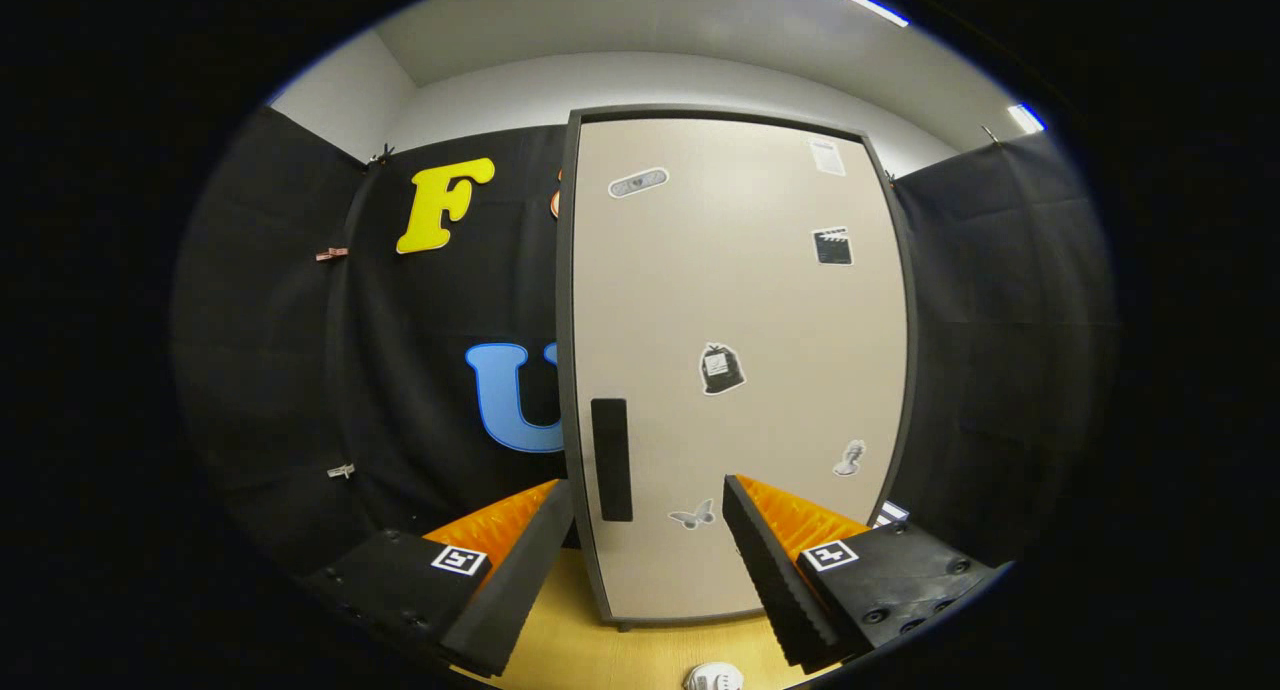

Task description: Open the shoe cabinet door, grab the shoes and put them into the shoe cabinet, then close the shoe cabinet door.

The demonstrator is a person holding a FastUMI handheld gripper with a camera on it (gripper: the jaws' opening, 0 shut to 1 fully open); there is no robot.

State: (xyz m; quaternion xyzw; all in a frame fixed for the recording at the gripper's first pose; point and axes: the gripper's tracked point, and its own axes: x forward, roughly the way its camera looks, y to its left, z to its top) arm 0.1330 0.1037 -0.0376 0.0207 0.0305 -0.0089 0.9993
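With the hand-held gripper (648, 560) spread apart and empty just before the closed shoe cabinet door (735, 370), it should steer left to the dark handle (611, 460) and pull squarely.

The wooden floor (560, 610) bears the shoe cabinet (735, 370) and perhaps a shoe (714, 678).

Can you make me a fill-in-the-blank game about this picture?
1. The shoe cabinet door is ____.
2. The gripper has its fingers ____, holding nothing.
3. The dark handle sits near the door's ____ edge.
4. The butterfly sticker is ____ the fingers.

Missing words: closed; open; left; between
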